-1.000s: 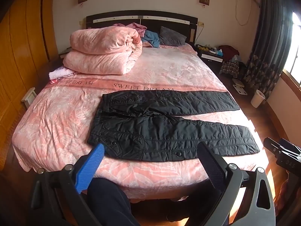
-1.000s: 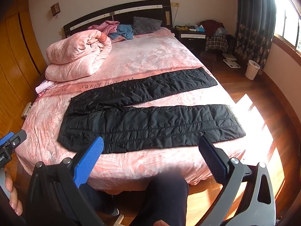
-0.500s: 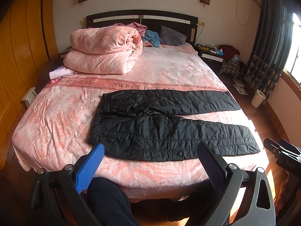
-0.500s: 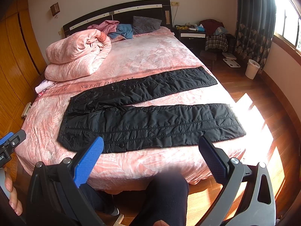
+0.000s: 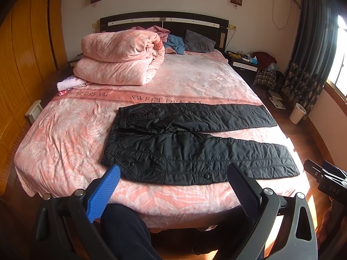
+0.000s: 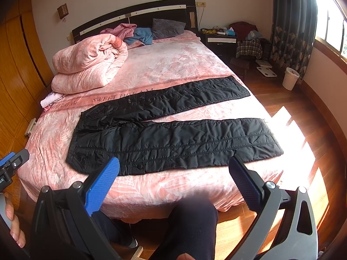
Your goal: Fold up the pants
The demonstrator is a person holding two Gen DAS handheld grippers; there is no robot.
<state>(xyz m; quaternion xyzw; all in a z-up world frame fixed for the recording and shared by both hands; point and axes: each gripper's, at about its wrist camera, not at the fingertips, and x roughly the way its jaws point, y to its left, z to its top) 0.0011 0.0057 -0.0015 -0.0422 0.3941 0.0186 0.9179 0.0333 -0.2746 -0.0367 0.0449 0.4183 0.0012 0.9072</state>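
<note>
Black quilted pants (image 5: 195, 143) spread flat across pink bed (image 5: 65, 130).
Left gripper (image 5: 173, 171) and right gripper (image 6: 173, 162) wide, empty; handles cropped below.

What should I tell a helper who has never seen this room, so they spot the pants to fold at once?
Start at the big bed with the pink "SWEET DREAM" sheet. Across its foot end lie the black pants, spread flat, waist toward the wooden wardrobe side, legs toward the window. They are the only dark, quilted item there; the folded duvet is pink.
</note>
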